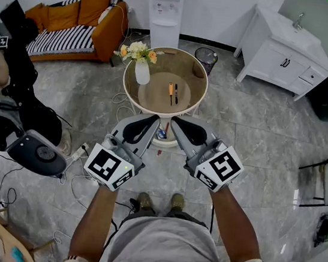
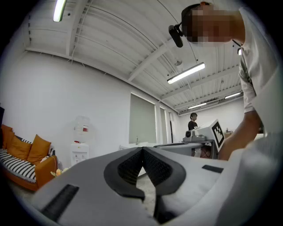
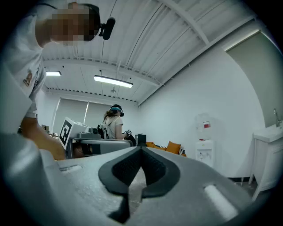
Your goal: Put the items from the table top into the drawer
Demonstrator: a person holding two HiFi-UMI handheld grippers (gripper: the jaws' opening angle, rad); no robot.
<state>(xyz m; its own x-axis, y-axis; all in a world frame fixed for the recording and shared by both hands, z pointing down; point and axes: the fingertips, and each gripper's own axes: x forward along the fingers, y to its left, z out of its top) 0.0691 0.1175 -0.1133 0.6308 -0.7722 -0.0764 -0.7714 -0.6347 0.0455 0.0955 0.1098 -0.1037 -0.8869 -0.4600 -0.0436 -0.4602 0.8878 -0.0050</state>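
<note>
A round table (image 1: pixel 196 83) with a glass top stands in front of me in the head view. On it lie an orange-handled tool (image 1: pixel 170 90) and a dark pen-like tool (image 1: pixel 176 93), side by side. A white vase of flowers (image 1: pixel 142 65) stands at its left rim. My left gripper (image 1: pixel 154 119) and right gripper (image 1: pixel 174 122) are held level just short of the table's near edge, tips close together. Both are shut with nothing between the pads. In the left gripper view the left gripper (image 2: pixel 142 150) has its pads meeting; the right gripper (image 3: pixel 141 149) looks the same in its own view. Under the table's near edge a small open compartment (image 1: pixel 162 134) shows, partly hidden.
A water dispenser (image 1: pixel 164 12) and a wire bin (image 1: pixel 205 59) stand behind the table. An orange sofa (image 1: pixel 76 21) is at the back left, a white cabinet (image 1: pixel 283 56) at the back right. Cables and a round black device (image 1: pixel 37 152) lie on the floor at left.
</note>
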